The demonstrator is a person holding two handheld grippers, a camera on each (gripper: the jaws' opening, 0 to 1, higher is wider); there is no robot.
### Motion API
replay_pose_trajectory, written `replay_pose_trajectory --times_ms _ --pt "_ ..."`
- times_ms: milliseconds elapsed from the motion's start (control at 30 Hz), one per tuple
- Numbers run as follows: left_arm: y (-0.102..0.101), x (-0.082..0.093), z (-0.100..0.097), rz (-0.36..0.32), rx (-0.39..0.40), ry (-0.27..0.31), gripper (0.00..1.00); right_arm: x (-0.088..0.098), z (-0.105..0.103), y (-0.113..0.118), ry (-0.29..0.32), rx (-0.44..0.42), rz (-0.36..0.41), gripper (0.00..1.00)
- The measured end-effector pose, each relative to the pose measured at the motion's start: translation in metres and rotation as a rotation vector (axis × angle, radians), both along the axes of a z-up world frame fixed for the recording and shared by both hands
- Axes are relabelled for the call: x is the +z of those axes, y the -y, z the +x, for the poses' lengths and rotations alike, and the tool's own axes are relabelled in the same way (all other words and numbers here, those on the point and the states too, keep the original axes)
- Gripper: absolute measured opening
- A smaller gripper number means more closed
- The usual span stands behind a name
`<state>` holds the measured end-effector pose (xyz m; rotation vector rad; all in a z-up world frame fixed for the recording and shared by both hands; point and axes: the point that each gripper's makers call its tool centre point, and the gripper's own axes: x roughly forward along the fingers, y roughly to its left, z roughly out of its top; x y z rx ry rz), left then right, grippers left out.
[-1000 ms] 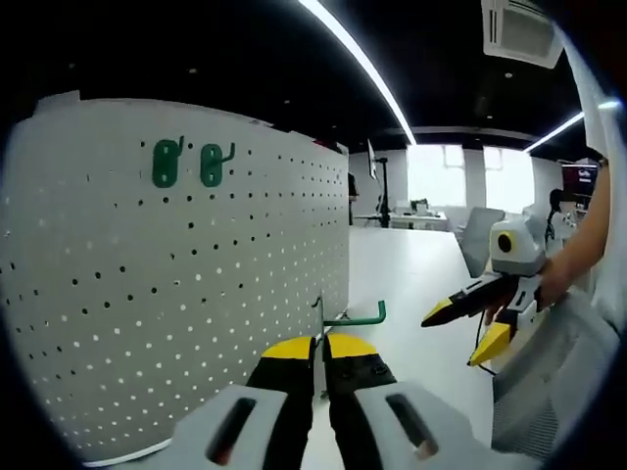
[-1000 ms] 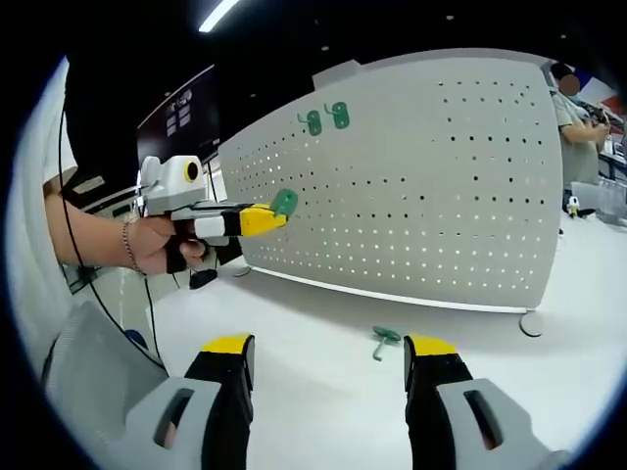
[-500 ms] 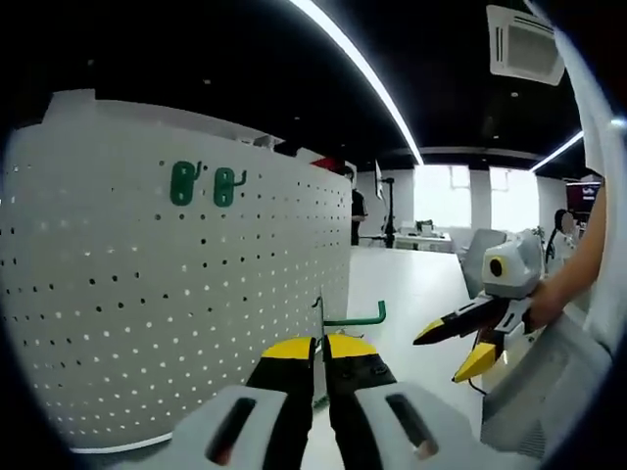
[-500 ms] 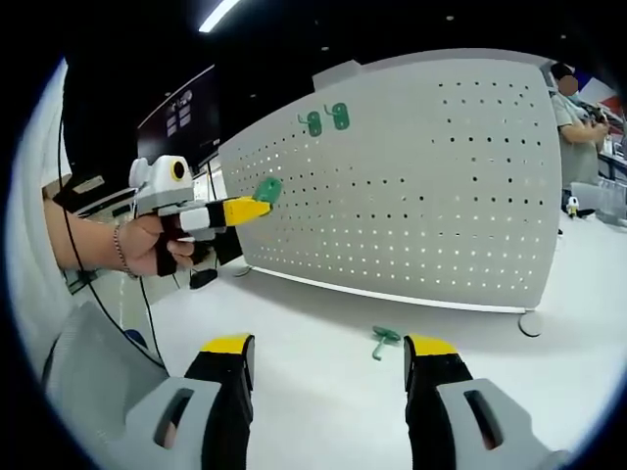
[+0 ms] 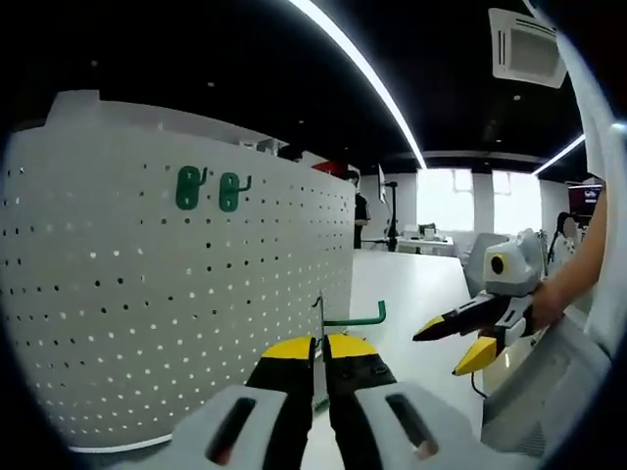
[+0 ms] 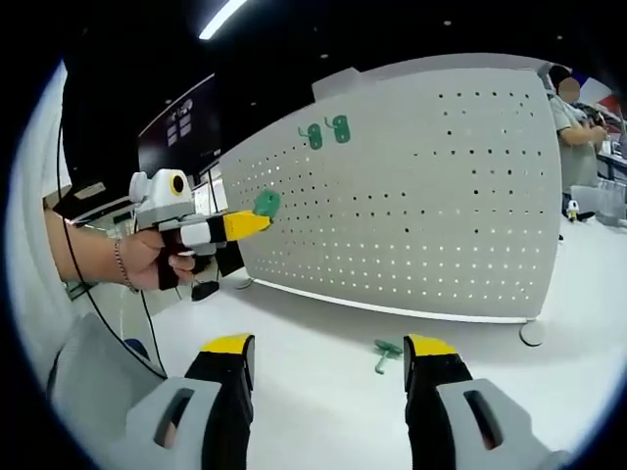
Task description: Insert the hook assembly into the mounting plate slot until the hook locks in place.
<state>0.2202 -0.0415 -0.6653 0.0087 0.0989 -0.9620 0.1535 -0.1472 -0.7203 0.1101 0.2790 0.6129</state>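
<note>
the left gripper [image 5: 318, 354] is clamped on a green hook [image 5: 353, 318], near the board [image 5: 176, 323], ready to push in; the right gripper [image 6: 328, 357] is apart, holding nothing.

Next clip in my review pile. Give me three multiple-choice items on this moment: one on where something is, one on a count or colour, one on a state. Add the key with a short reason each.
1. Where does the loose green plastic hook lie?
A. On the white table in front of the board
B. Hung on the board's top row
C. Between the right gripper's jaws

2. How many green hooks already hang on the white perforated metal pegboard?
A. None
B. Two
C. Five

3. What is the state of the left gripper?
A. Wide open and empty
B. Shut on a green hook
C. Shut on a cable

Key: 1 A, the right gripper view shows it flat on the white table, below the board. 2 B, the pair of mounted green hooks sits side by side near the top. 3 B, its yellow-tipped jaws are pressed together with the held green hook sticking out above them; the right gripper stands open and empty.
</note>
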Motion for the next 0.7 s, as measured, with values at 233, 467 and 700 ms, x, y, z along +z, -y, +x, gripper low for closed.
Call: replay_pose_trajectory --times_ms 233,467,700 --pt "0.0 -0.001 0.0 0.001 0.003 -0.002 0.03 0.037 -0.002 -0.011 0.121 0.017 0.126 0.57" --pt "0.0 -0.002 -0.001 0.004 0.005 -0.005 0.03 0.04 0.0 -0.016 0.136 0.022 0.12 0.57" --pt "-0.001 -0.003 -0.002 0.005 0.012 -0.013 0.03 0.04 0.002 -0.023 0.126 0.037 0.127 0.57"
